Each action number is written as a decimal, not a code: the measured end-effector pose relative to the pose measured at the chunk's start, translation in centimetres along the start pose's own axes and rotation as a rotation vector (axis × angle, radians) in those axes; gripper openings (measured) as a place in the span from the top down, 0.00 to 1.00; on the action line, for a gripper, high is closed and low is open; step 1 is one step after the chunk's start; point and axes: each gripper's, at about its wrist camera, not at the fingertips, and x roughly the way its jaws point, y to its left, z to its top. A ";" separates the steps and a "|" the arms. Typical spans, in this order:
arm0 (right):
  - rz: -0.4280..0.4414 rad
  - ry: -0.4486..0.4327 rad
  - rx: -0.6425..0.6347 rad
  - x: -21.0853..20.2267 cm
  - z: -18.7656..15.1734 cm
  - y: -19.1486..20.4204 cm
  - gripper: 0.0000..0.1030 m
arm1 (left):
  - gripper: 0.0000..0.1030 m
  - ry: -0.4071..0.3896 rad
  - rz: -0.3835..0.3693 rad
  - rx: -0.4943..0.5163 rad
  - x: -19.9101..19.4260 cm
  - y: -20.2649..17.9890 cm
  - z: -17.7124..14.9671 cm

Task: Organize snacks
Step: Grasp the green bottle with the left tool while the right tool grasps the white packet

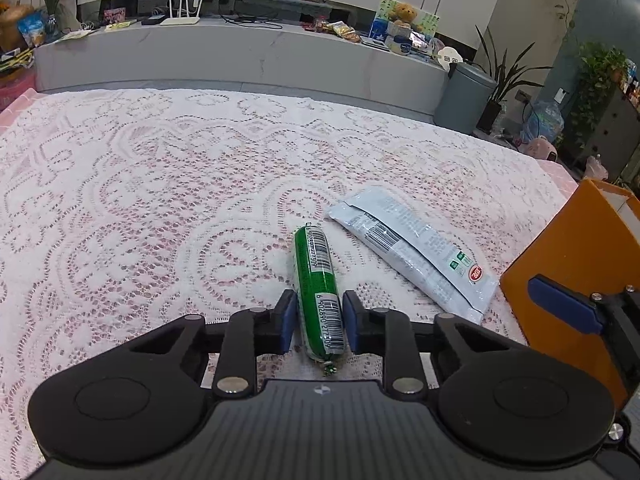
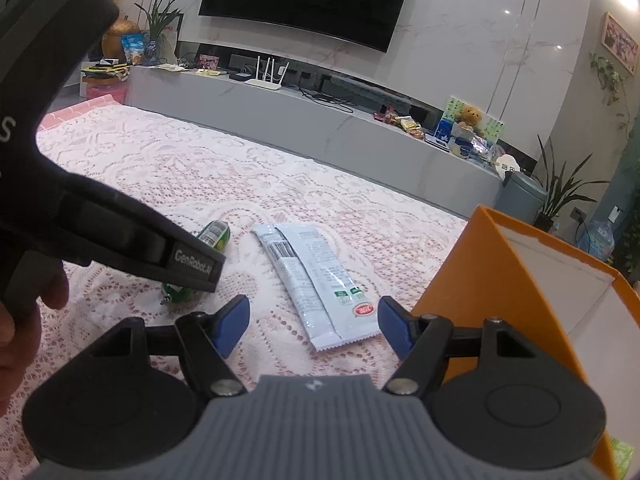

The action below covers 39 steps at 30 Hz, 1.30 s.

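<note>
While the lace tablecloth (image 1: pixel 160 200) stretches wide and pale across the table, the left gripper (image 1: pixel 319 322) is down low and clamped on the green sausage stick (image 1: pixel 318 284), both blue pads (image 1: pixel 289 320) pressed against its near end, barcode facing up, the twisted tail poking out toward the camera. That sausage lies on the cloth, pointing away from the gripper. Just to its right, apart from it, lies the white snack packet (image 1: pixel 416 256), flat and angled, printed side up, a red logo near its closer end. Over on the right wrist view, the right gripper (image 2: pixel 313 326) hangs above that same packet's near end (image 2: pixel 320 280) with its jaws spread wide, blue fingertips (image 2: pixel 232 326) on either side and nothing pinched between them. An orange box (image 2: pixel 500 280) stands right beside it, open at the top, white inside. A hand (image 2: pixel 24 320) shows at the left edge, wrapped around the other tool's black handle
</note>
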 end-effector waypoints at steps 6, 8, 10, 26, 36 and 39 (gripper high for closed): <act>-0.002 0.018 0.039 1.1 0.0 0.0 0.47 | 0.76 -0.012 0.011 0.011 -0.9 0.2 -0.1; 0.004 0.023 0.047 1.4 -0.1 -0.1 0.50 | 0.76 -0.014 0.013 0.000 -1.6 0.5 0.0; 0.003 0.028 0.053 1.6 -0.2 -0.3 0.52 | 0.76 -0.017 0.019 -0.022 -2.2 0.9 0.2; 0.070 0.127 0.164 3.2 -0.7 -1.7 1.00 | 0.77 0.021 0.038 -0.058 -4.7 1.7 -1.4; 0.131 0.020 0.140 -1.2 0.8 -0.7 1.00 | 0.77 0.039 0.062 -0.102 -7.1 2.4 -2.5; 0.132 -0.005 0.088 -2.5 0.9 0.1 1.00 | 0.77 0.049 0.082 -0.101 -7.5 2.7 -3.0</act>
